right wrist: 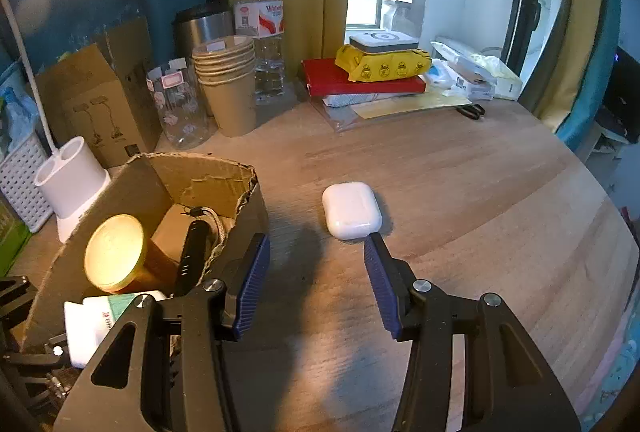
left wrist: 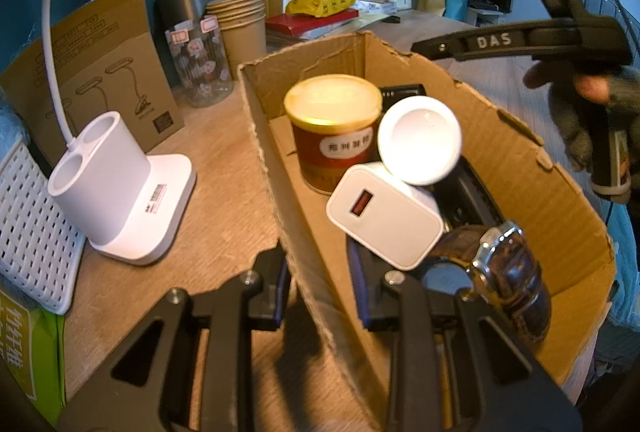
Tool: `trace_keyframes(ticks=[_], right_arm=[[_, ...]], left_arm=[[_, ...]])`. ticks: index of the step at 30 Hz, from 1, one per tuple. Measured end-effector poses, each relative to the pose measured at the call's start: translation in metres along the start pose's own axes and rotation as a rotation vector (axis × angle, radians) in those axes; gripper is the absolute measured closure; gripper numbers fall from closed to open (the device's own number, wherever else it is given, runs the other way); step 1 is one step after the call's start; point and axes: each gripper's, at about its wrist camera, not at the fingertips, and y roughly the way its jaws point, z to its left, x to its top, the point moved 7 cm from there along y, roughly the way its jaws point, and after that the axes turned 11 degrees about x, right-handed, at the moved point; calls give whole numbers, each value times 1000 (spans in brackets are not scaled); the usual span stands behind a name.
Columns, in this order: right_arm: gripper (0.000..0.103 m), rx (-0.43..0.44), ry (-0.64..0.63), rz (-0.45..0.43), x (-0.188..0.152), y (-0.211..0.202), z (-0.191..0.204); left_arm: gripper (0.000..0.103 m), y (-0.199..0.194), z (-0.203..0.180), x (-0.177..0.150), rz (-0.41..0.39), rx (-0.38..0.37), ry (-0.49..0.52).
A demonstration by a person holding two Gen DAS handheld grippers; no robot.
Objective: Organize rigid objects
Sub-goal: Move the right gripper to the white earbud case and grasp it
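In the right wrist view, the right claw [right wrist: 316,288] is seen nearest, its blue-ribbed pads apart with nothing between them, angled down over the bare bench [right wrist: 460,191]. Just beyond the fingertips, and slightly to the right of the claw's centre line, a white earbud case [right wrist: 351,209] lies flat on the bench; the right-hand pad's tip almost reaches its near edge, while the left-hand pad stands well to its left. The case's longer side runs roughly away from the claw, so its narrower width is presented across the gap. A small shift to the right is judged necessary before the pads can straddle it.

To the left of the case stands the cardboard box [right wrist: 224,187], already holding a gold-lidded tin [right wrist: 114,252] and other items. In the left wrist view, the left claw [left wrist: 326,296] is found clamped on the box's near wall, one pad outside and one inside. The right claw is therefore taken to be the nearer and freer for the case.
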Motion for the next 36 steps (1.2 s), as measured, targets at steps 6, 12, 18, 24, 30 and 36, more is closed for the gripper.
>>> trace_keyframes(ticks=[6, 12, 18, 24, 30, 36], right_arm=[[45, -4, -11, 12, 3, 13, -5], [42, 4, -47, 21, 9, 22, -6], [38, 24, -48, 33, 16, 31, -13], [38, 55, -45, 38, 17, 36, -11], [37, 112, -9, 48, 16, 45, -15], [37, 174, 23, 64, 15, 51, -18]], left_arm=[[76, 0, 0, 0, 1, -1, 0], [76, 0, -1, 0, 2, -3, -1], [76, 0, 0, 0, 2, -3, -1], [76, 0, -1, 0, 2, -3, -1], [76, 0, 0, 0, 2, -3, -1], [76, 0, -1, 0, 2, -3, -1]])
